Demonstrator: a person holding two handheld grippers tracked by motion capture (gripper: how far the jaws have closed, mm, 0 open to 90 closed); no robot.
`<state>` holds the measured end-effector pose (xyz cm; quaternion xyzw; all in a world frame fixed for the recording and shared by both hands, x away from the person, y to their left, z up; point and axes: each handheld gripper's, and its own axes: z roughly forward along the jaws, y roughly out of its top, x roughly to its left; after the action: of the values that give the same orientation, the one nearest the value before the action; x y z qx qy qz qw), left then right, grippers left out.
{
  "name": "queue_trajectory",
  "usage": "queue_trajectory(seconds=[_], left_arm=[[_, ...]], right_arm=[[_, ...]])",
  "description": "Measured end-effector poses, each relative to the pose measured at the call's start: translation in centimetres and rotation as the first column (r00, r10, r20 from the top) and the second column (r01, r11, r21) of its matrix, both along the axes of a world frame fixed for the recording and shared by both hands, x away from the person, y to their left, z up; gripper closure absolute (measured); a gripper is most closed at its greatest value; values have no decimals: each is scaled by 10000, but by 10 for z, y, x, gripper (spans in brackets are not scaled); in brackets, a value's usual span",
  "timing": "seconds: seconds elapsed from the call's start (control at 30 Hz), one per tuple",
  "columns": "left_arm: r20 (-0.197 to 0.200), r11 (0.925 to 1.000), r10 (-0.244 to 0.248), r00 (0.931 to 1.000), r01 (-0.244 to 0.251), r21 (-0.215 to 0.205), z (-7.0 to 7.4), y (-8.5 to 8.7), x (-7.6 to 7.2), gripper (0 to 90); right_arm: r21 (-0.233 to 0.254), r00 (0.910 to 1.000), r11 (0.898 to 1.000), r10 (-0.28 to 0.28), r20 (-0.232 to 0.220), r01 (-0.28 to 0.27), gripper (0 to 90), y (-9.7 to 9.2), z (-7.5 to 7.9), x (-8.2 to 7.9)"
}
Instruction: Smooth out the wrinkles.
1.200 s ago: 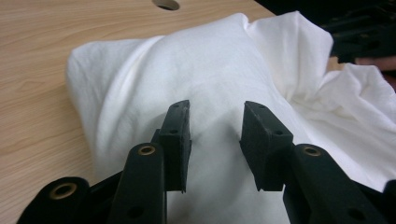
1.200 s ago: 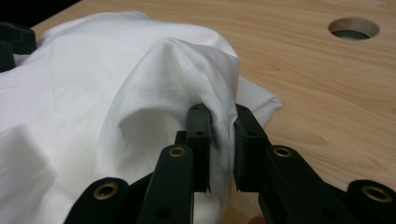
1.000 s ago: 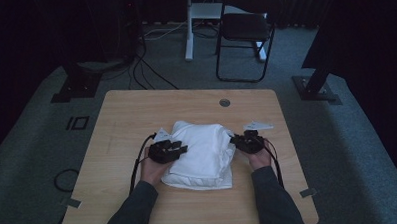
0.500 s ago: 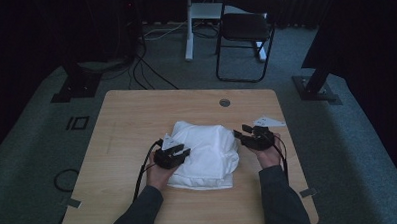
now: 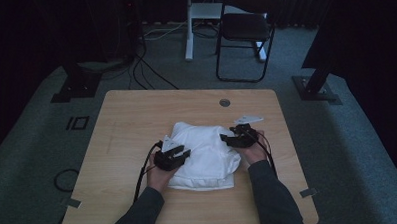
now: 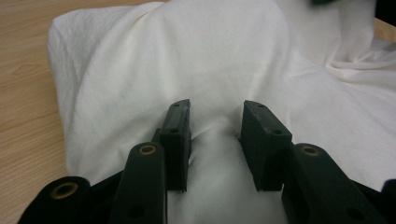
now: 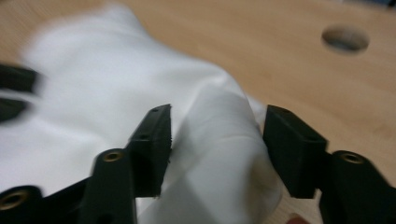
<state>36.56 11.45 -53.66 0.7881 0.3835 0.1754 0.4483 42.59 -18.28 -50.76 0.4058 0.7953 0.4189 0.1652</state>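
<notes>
Cloth first: folded white cloth (image 5: pixel 202 147) in a thick, puffy bundle on the table (image 5: pixel 127 124), on the person's side of the round cable hole (image 5: pixel 224 102) and slightly left of it.

Soft, limp and light by the look. Bound to sag and unfold if lifted by one layer. Not fragile, and hardly slippery against rubber pads. Best taken at an edge or a gathered ridge with all layers pinched together, one grip on each side of the bundle so that the folds stay stacked.

Left gripper (image 5: pixel 182 154) at the bundle's near left side, farther from the hole. Jaws narrowed partway and pressed on a raised ridge of fabric bunched between the pads.

Right gripper (image 5: pixel 227 138) at the bundle's right side, closer to the hole. Jaws just been opening, now about half wide. A rounded fold between them, brushing one pad and seemingly clear of the other, so no firm grip there.

Beyond it, a small paper slip (image 5: pixel 248 120) just right of and nearer than the hole. Far past the hole, off the table, a dark chair (image 5: pixel 243 28).
</notes>
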Motion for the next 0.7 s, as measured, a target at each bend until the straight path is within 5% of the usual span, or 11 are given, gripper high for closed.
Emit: queue_trajectory(seconds=[0.07, 0.17, 0.33, 0.47, 0.57, 0.7], left_arm=[[-5, 10000, 1, 10000, -1, 14, 0, 0, 0, 634], [15, 9999, -18, 10000, 18, 115, 0, -1, -1, 634], [-8, 9999, -57, 10000, 57, 144, 0, -2, -2, 634], [41, 9999, 50, 10000, -50, 105, -1, -3, -6, 634], [20, 9998, 186, 9998, -186, 115, 0, -4, -11, 634], [60, 9993, 353, 9994, -353, 78, -1, -6, -16, 634]], right_arm=[[-389, 9996, 9992, 25, -266, -35, 617, -1, -9, 8], [-268, 9991, 9996, -40, -432, 29, 700, -11, -14, 15], [-143, 9973, 9983, -563, -479, 557, 650, -30, -20, 14], [-497, 9857, 9860, -1617, -475, 1594, 661, -46, -25, 4], [-191, 9891, 9892, -1459, -206, 1455, 616, -49, -18, -12], [490, 9981, 9969, -621, 61, 617, 543, -35, -3, -37]])
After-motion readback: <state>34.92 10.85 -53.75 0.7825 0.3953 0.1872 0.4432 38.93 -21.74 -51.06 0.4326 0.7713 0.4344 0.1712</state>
